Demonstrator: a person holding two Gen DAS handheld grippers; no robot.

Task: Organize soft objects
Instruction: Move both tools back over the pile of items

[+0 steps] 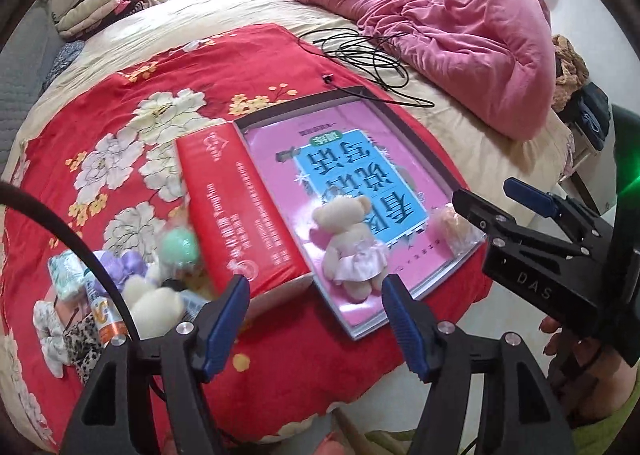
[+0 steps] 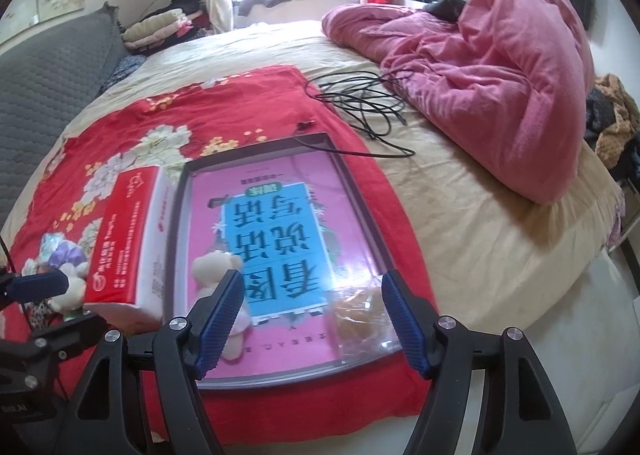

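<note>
A small cream teddy bear in a pink skirt (image 1: 350,243) (image 2: 218,269) lies on the pink book (image 1: 352,175) (image 2: 276,223) inside a shallow grey tray (image 2: 180,223). A clear bag with something orange-brown (image 1: 458,229) (image 2: 362,313) lies at the tray's near right corner. Left of the red box (image 1: 236,211) (image 2: 124,247) lies a heap of soft things: a white plush (image 1: 154,307), a purple bow (image 1: 120,265) and a mint ball (image 1: 180,249). My left gripper (image 1: 316,319) hovers open above the bear with nothing in it. My right gripper (image 2: 312,317) (image 1: 516,199) stands open and empty over the tray's near edge.
The tray and box rest on a red floral cloth (image 1: 168,87) (image 2: 132,123) on a beige bed. A tangle of black cable (image 1: 368,55) (image 2: 364,107) and a pink duvet (image 1: 460,23) (image 2: 500,67) lie beyond. Folded clothes (image 1: 92,11) sit far left. A hand (image 1: 568,343) holds the right tool.
</note>
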